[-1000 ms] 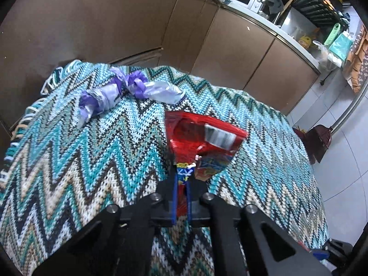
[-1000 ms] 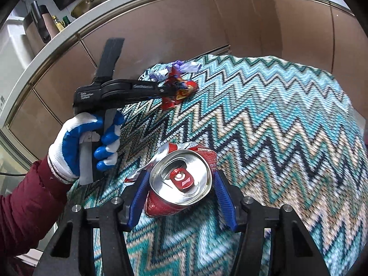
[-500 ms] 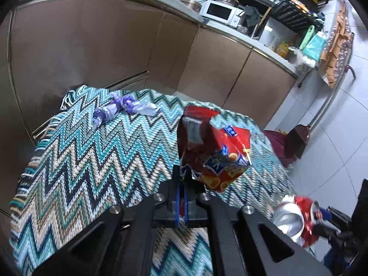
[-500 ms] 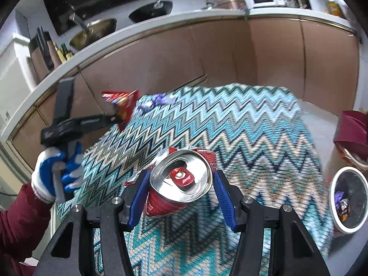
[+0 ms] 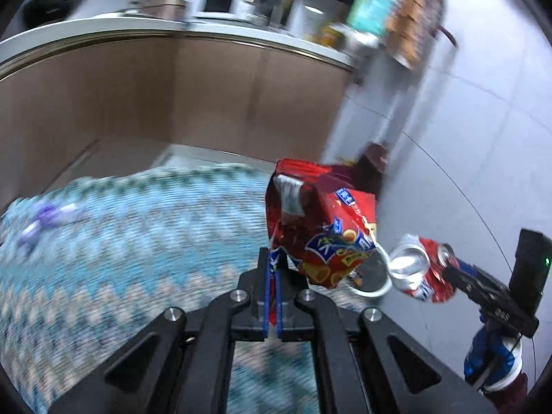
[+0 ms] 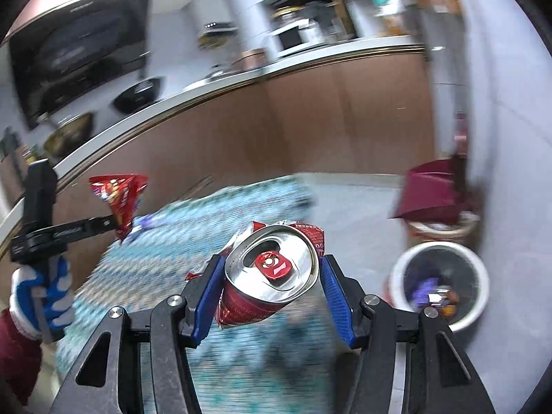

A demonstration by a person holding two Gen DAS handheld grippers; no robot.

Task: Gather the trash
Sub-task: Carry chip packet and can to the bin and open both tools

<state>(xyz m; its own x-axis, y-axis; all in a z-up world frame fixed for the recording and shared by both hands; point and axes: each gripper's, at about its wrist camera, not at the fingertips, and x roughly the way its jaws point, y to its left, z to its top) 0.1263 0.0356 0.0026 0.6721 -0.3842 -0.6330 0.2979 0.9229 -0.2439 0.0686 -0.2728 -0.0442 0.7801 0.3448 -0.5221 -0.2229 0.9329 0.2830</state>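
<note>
My left gripper is shut on a red snack bag and holds it in the air above the zigzag-cloth table. It also shows in the right wrist view. My right gripper is shut on a crushed red can, also lifted; the can shows in the left wrist view. A white trash bin with wrappers inside stands on the floor at the right. A purple wrapper lies on the cloth at the far left.
Brown kitchen cabinets run behind the table under a counter with a microwave. A dark red dustpan stands on the grey tiled floor beyond the bin. The frames are motion-blurred.
Both grippers have lifted their loads off the table and swung right, toward the floor and the white bin. The bin has come closer in the right wrist view.
</note>
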